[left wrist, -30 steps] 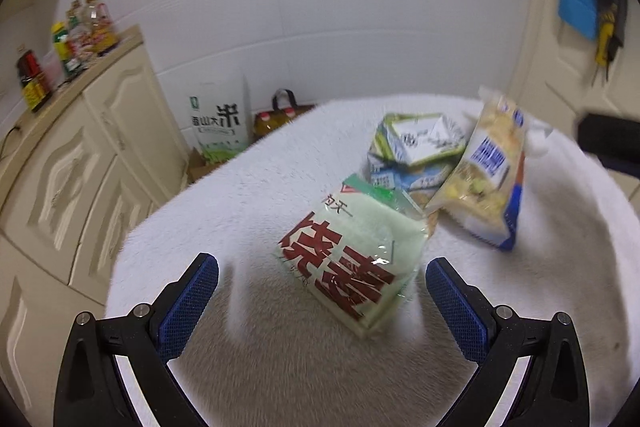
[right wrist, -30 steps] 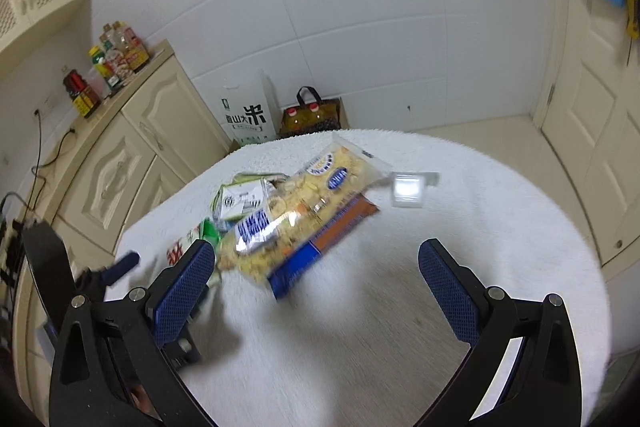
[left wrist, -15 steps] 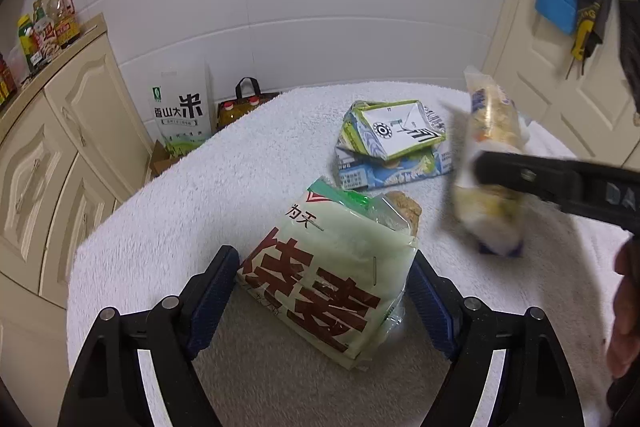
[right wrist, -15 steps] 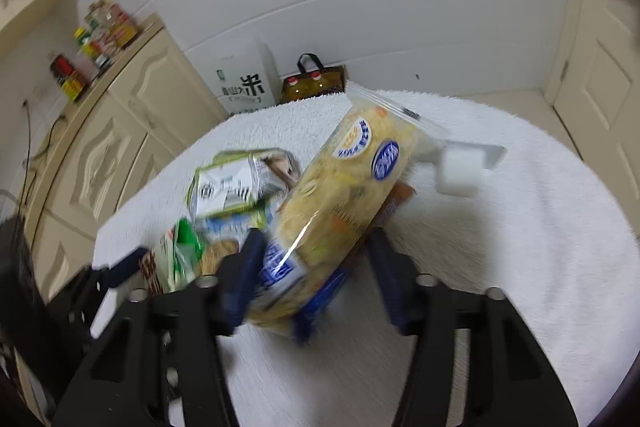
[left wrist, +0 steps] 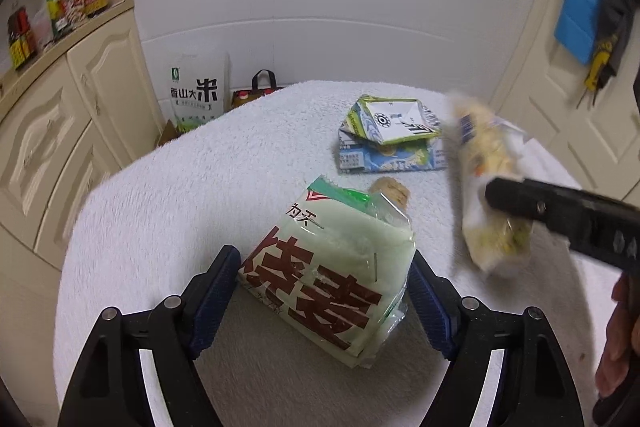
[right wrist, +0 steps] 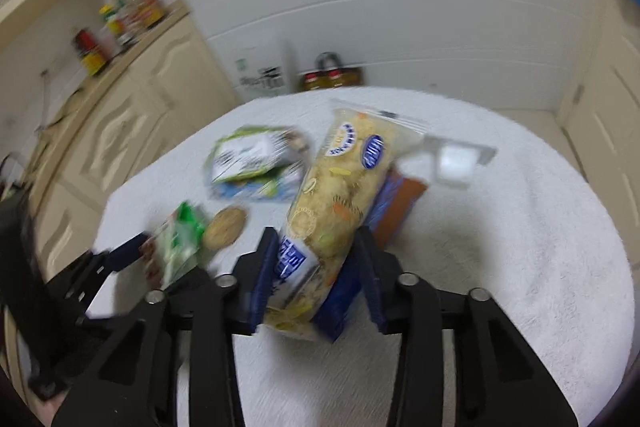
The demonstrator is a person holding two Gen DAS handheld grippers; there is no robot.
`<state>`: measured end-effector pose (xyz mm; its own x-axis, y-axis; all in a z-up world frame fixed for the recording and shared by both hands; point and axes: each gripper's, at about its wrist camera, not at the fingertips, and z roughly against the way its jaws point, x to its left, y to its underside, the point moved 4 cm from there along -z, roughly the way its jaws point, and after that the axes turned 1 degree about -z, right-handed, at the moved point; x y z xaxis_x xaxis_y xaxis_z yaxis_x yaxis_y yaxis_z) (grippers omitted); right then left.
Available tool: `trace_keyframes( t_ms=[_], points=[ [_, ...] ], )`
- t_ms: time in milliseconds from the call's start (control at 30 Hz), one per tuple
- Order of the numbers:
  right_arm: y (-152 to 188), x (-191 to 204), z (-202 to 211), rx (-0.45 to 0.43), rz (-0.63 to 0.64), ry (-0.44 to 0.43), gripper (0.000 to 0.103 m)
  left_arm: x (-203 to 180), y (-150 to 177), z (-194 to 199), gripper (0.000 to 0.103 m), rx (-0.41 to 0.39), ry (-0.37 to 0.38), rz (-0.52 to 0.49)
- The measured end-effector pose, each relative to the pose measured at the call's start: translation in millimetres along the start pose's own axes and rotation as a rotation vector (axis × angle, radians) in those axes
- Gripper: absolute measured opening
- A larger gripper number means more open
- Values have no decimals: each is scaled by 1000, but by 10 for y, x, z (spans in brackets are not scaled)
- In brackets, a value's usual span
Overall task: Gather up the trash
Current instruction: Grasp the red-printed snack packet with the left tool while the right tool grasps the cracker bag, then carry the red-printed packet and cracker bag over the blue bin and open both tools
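Observation:
My left gripper is shut on a pale green snack bag with big red characters; the bag rests on the white towel-covered round table. My right gripper is shut on a long yellow snack packet and holds it tilted above the table; the packet also shows in the left wrist view. A folded green, white and blue wrapper lies further back. A round biscuit lies by the green bag.
A blue and orange packet and a small clear wrapper lie behind the yellow packet. Cream cabinets with bottles stand at the left. A rice sack and a handled bag stand on the floor by the wall.
Both grippers closed: the left around the green bag, the right around the yellow packet, which has lifted off the table and swung upright.

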<state>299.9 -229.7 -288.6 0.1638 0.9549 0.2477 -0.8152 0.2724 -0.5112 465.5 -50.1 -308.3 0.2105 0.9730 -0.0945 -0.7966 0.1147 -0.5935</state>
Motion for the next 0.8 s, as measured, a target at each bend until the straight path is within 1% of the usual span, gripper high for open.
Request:
trace_keyframes(
  t_ms=[33, 67, 133, 167, 200, 267, 300, 367, 400, 433, 467, 500, 567, 667, 733, 800],
  points=[
    [20, 32, 30, -3, 20, -10, 33, 8, 4, -15, 72, -3, -1, 8],
    [58, 79, 66, -6, 50, -20, 33, 27, 39, -14, 72, -8, -4, 16],
    [85, 166, 50, 4, 91, -29, 33, -53, 204, 131, 71, -18, 0, 41],
    [80, 204, 6, 10, 107, -13, 37, -62, 178, 94, 71, -20, 0, 47],
    [68, 227, -33, 14, 113, 0, 37, -169, 382, 229, 71, -23, -7, 46],
    [31, 249, -151, 21, 114, 37, 37, -172, 524, 288, 71, -23, -20, 45],
    [19, 247, -189, 22, 114, 49, 39, -181, 519, 273, 72, -24, -28, 49],
    [7, 243, -303, 34, 120, 81, 47, -194, 509, 257, 73, -25, -65, 42],
    [11, 226, -357, 42, 116, 88, 47, -208, 503, 263, 73, -24, -75, 37],
    [15, 245, -383, 29, 128, 96, 49, -234, 495, 270, 73, -24, -84, 34],
    [24, 280, -404, 27, 156, 118, 45, -230, 483, 229, 73, -25, -80, 38],
    [33, 290, -399, 30, 159, 107, 43, -245, 482, 221, 72, -29, -69, 53],
    [57, 250, -334, 45, 109, 26, 38, -211, 482, 237, 71, -36, -30, 96],
    [110, 210, -206, 32, 101, -7, 36, -118, 573, 328, 71, -43, -22, 127],
    [180, 164, -108, 34, 65, -71, 36, -145, 641, 410, 71, -56, -12, 143],
    [270, 108, 12, 24, 64, -80, 36, -193, 686, 507, 71, -68, -14, 149]
  ],
)
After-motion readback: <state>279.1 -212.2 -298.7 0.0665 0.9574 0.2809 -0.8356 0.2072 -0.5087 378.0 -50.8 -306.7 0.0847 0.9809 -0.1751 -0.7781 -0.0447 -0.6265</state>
